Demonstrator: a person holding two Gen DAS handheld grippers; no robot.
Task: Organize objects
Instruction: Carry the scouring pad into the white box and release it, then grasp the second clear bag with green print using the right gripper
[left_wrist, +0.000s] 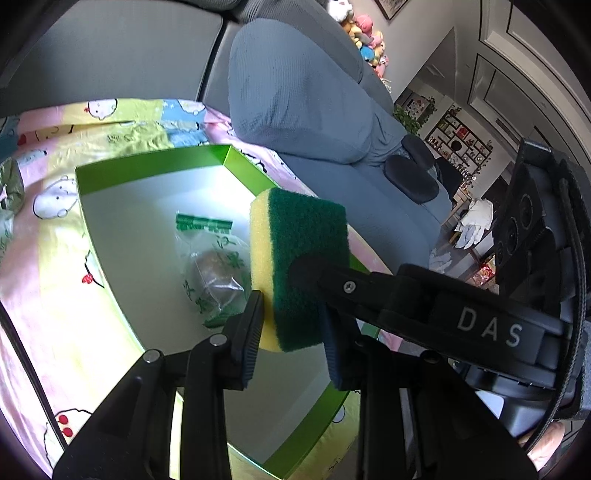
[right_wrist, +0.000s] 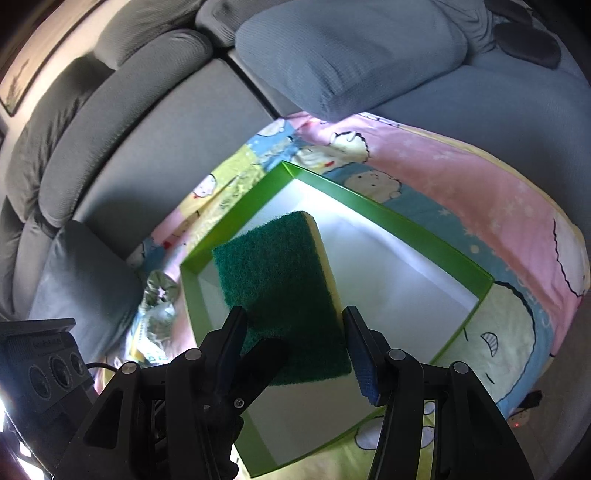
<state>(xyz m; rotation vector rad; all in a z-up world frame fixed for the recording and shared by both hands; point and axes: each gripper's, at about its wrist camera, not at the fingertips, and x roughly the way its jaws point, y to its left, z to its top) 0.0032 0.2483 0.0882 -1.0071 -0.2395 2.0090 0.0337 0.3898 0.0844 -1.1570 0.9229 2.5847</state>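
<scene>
A yellow sponge with a green scouring face (left_wrist: 299, 258) hangs over an open green box with a white floor (left_wrist: 147, 173). My left gripper (left_wrist: 291, 306) is shut on it, one pad on the yellow side and one on the green face. In the right wrist view my right gripper (right_wrist: 293, 314) is shut on the same sponge (right_wrist: 280, 273), its pads against the two narrow edges. One right finger (left_wrist: 332, 280) reaches in from the right in the left wrist view. A clear bag with green print and a brown lump (left_wrist: 214, 273) lies on the box floor; the sponge hides it in the right wrist view.
The box (right_wrist: 388, 218) sits on a cartoon-print blanket (right_wrist: 461, 177) spread over a grey sofa. A grey cushion (left_wrist: 295, 92) lies close behind the box. A crumpled packet (right_wrist: 159, 295) lies just outside the box's left wall. A black pad (left_wrist: 410, 177) rests on the sofa beyond.
</scene>
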